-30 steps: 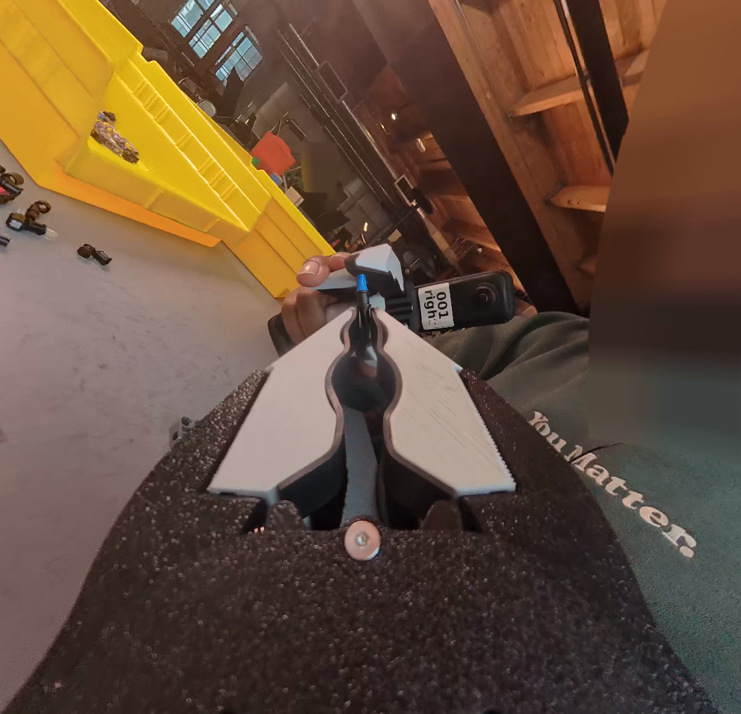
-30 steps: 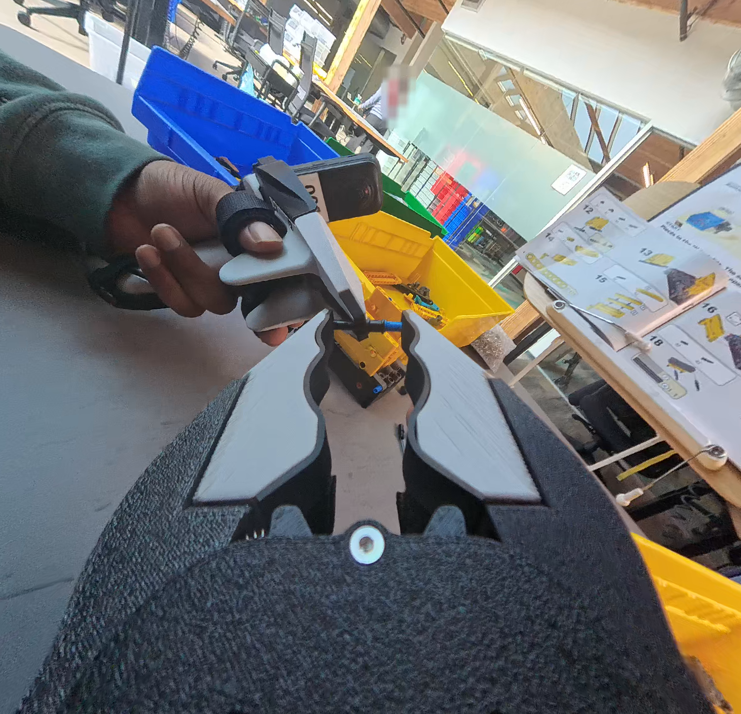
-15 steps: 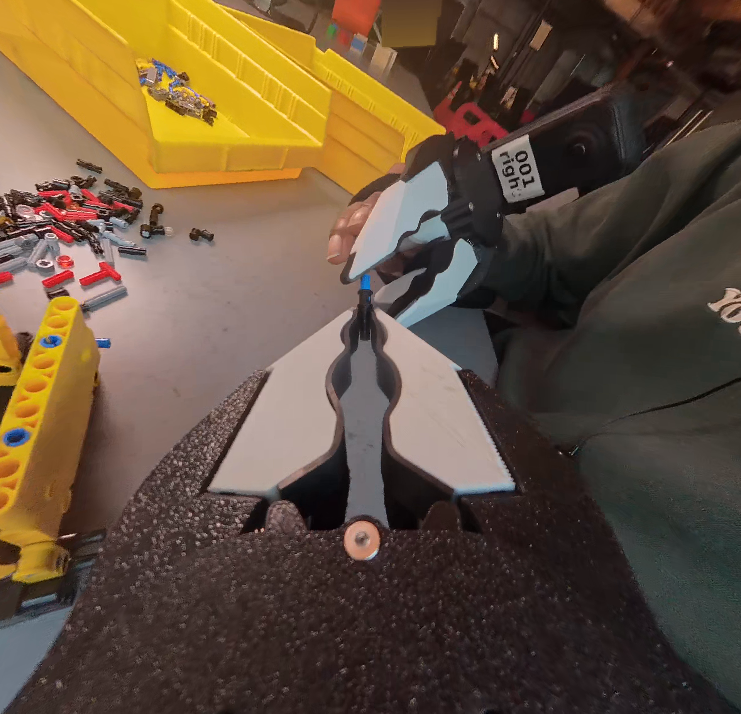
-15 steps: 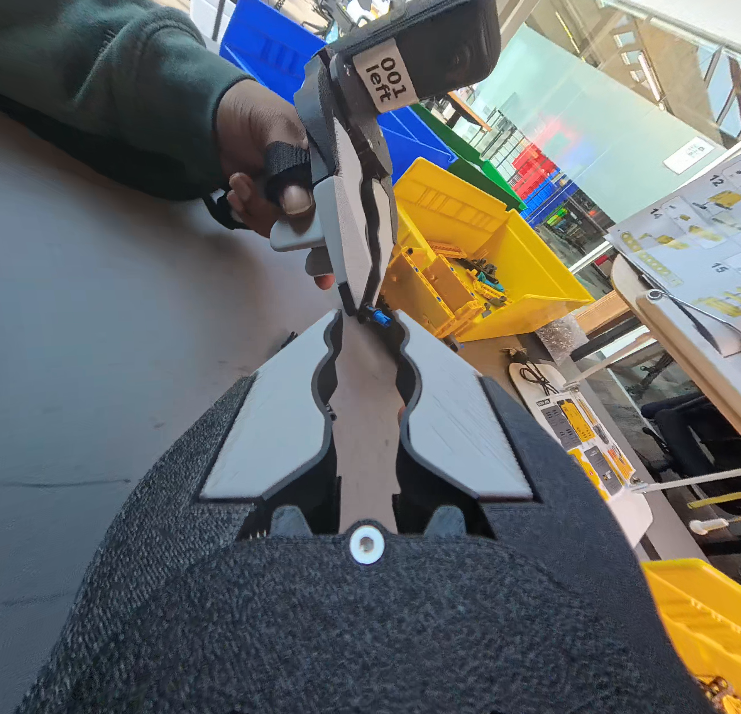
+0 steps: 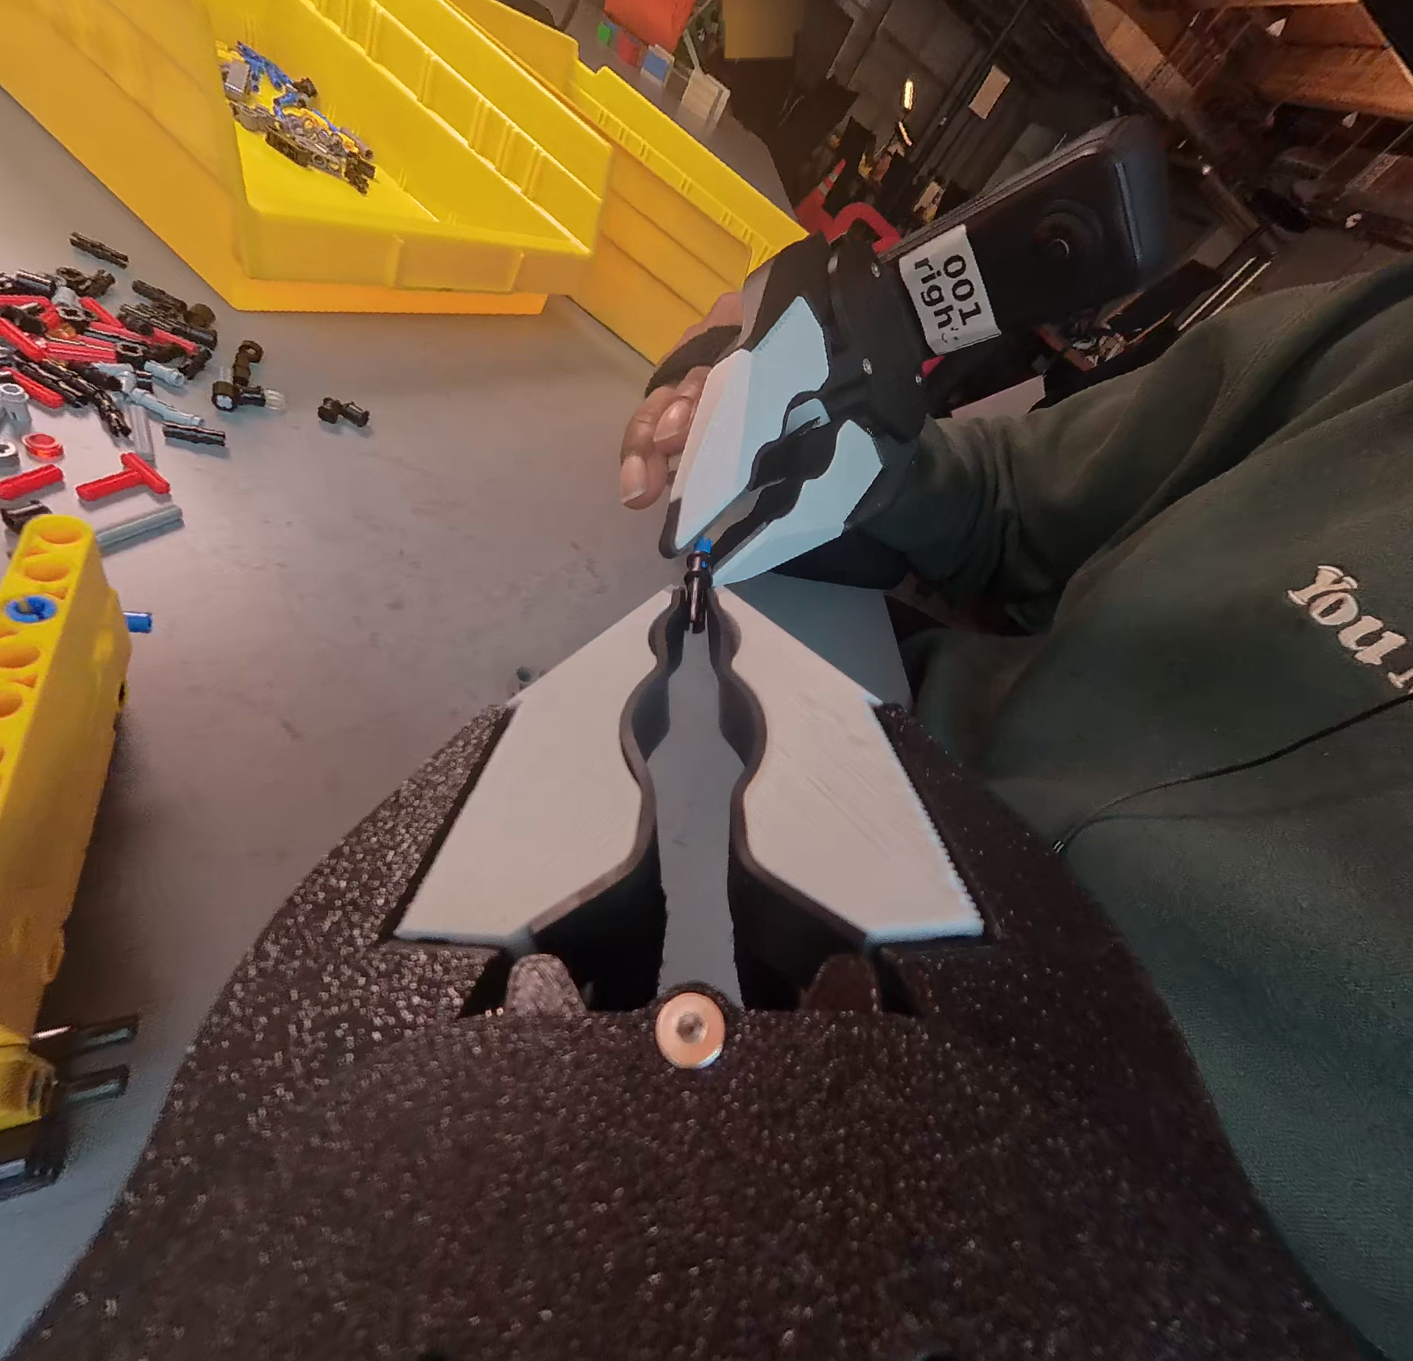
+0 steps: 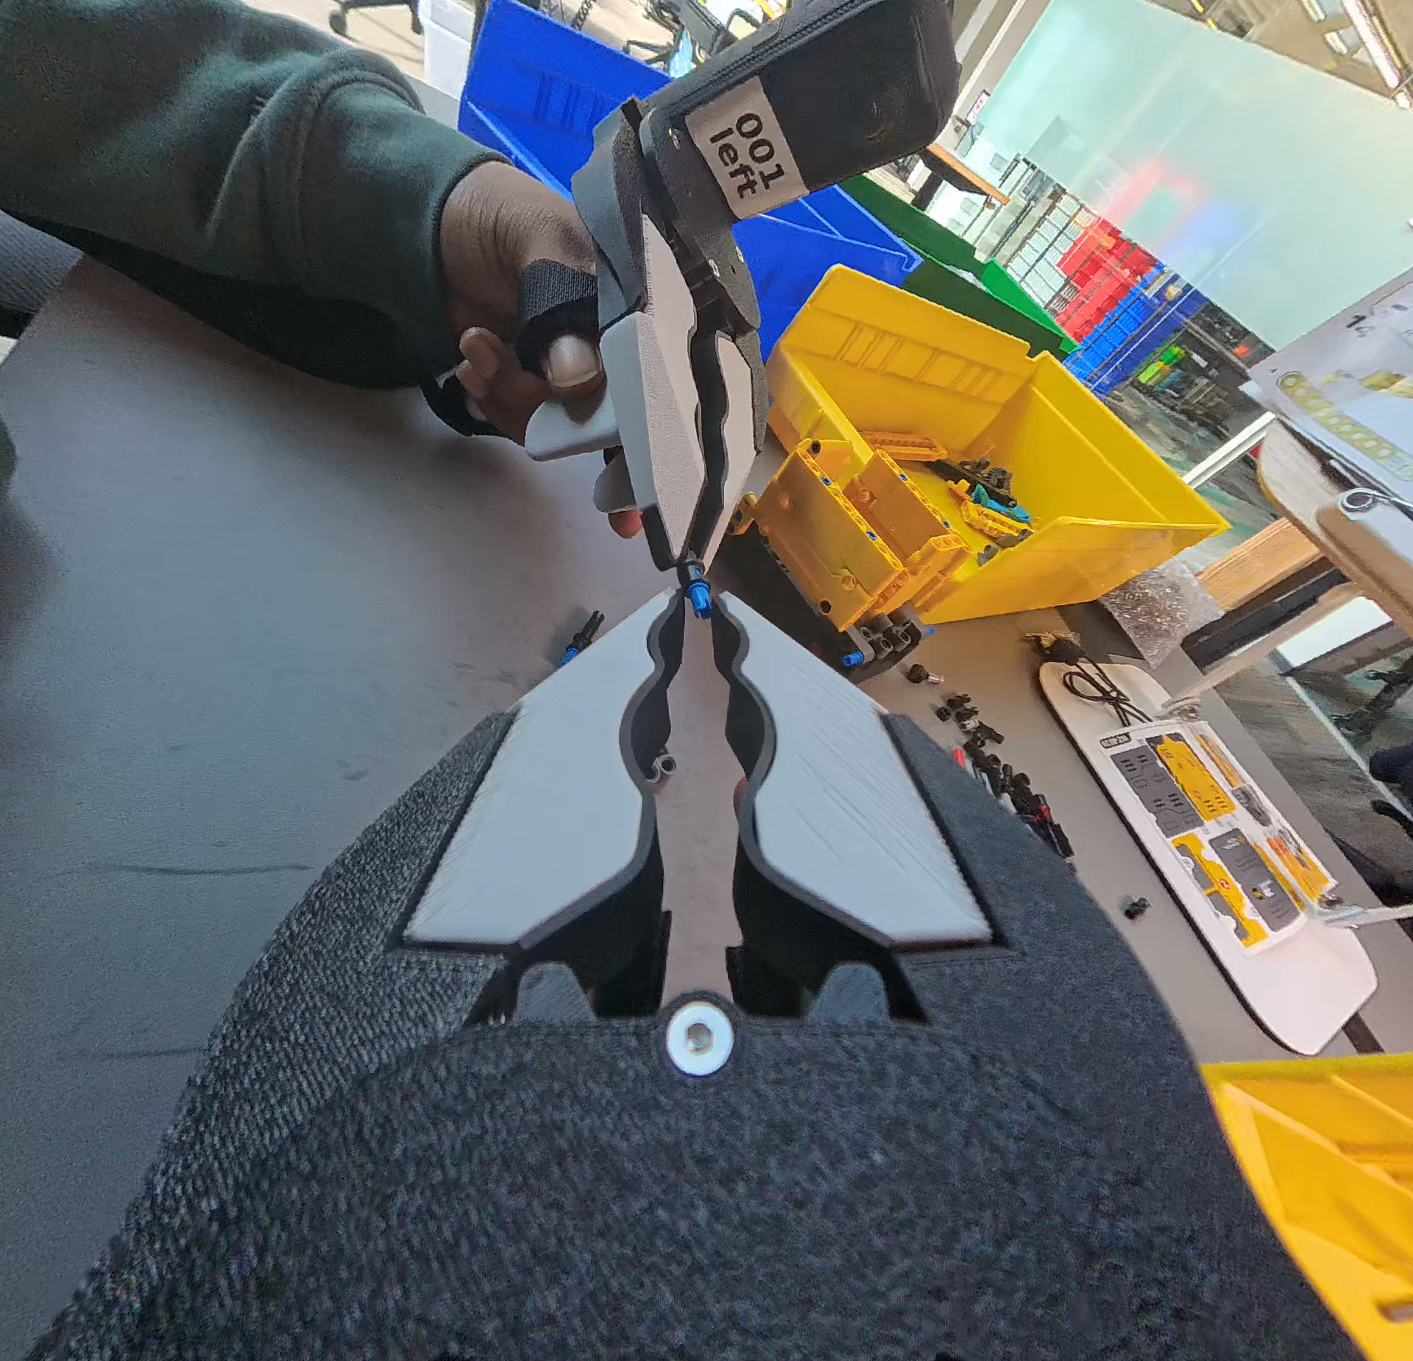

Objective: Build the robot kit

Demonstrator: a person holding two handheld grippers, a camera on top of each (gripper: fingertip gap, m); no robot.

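Pinching small black-and-blue plastic pin (image 5: 694, 584): left gripper (image 5: 692, 614), right gripper (image 6: 697, 607), tip-to-tip.

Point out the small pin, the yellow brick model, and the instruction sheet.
small pin (image 6: 696, 595), right wrist view, its blue end
yellow brick model (image 6: 849, 529), right wrist view, its side wall
instruction sheet (image 6: 1212, 827), right wrist view, its printed middle

The left gripper (image 5: 694, 611) and right gripper (image 6: 697, 604) meet tip to tip above the table. Both have their jaws nearly closed. A hand (image 6: 520, 315) in a green sleeve grips each.
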